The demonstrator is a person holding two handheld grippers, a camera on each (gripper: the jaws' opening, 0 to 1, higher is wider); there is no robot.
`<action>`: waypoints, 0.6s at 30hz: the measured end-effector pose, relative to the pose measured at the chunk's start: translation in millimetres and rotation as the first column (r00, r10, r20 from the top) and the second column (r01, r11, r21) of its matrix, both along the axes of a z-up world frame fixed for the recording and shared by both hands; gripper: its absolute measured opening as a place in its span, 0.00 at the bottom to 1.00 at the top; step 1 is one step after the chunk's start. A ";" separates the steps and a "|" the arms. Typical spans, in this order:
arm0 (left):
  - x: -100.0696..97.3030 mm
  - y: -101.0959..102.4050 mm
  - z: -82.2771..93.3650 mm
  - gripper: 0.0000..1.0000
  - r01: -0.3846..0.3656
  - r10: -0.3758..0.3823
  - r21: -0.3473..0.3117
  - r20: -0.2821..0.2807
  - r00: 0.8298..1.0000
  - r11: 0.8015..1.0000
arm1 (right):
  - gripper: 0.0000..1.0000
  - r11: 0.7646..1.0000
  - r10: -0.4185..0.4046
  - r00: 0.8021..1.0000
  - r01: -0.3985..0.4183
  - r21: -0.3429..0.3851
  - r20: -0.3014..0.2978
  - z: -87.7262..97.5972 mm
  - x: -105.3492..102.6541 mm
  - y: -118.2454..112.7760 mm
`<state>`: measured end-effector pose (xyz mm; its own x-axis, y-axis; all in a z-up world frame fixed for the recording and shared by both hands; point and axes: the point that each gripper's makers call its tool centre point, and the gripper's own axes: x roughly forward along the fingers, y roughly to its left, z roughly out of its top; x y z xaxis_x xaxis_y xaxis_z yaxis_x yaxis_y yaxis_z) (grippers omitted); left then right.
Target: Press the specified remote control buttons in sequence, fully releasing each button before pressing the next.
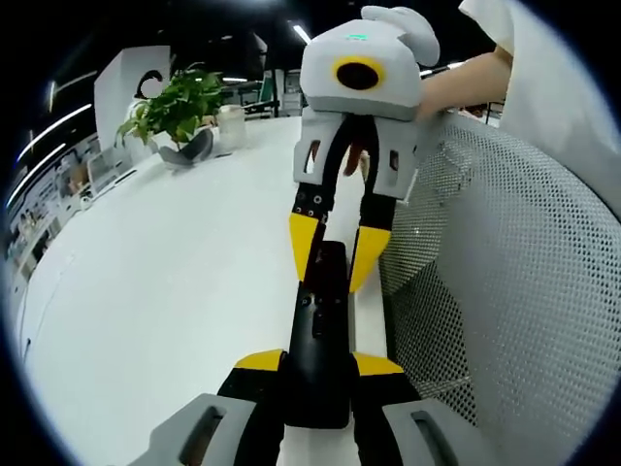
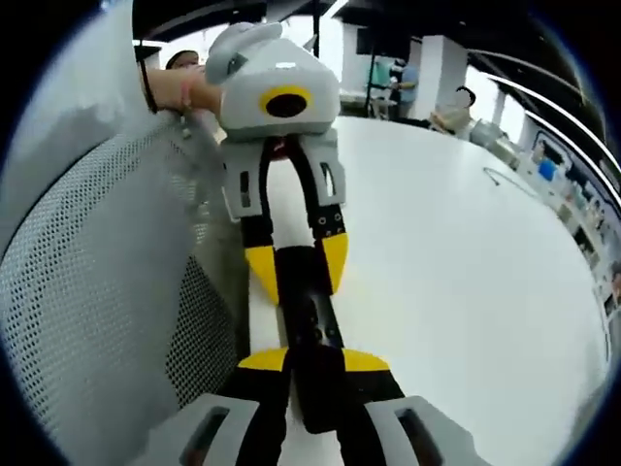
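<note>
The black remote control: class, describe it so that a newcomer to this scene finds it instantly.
Start at the big white table and follow its edge beside the grey mesh chair back. There a long, flat black remote control lies gripped at both ends by yellow-tipped grippers: the only dark bar on the white surface.

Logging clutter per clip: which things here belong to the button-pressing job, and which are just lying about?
Job:
- remote, black, lying on the white table
- left gripper, jaws clamped on one end of it
- right gripper, jaws clamped on the other end

Lying about:
- potted plant
- jar beside the plant
- mesh chair back
- cable on the table
</note>
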<state>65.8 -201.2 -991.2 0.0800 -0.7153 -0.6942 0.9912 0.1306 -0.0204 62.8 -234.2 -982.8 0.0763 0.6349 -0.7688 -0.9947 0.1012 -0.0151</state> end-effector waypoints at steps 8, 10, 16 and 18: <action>-1.1 -1.0 -0.2 0.25 -0.006 0.006 0.010 -0.001 1.000 1.000 | 0.22 1.000 0.007 1.000 -0.007 -0.002 -0.011 -3.3 1.3 -1.3; -1.2 -1.2 -0.4 0.25 -0.005 0.005 0.011 0.001 1.000 1.000 | 0.24 0.999 0.028 1.000 -0.028 -0.046 -0.008 -9.3 -1.1 -4.2; -0.7 -1.5 -1.0 0.25 -0.007 0.007 0.016 0.002 1.000 1.000 | 0.22 0.996 0.071 0.997 -0.069 -0.060 0.030 -10.6 -0.5 -1.0; -0.9 -1.5 -0.9 0.25 -0.005 0.005 0.018 0.006 1.000 1.000 | 0.22 0.996 0.069 0.997 -0.067 -0.061 0.022 -11.9 -0.1 -1.0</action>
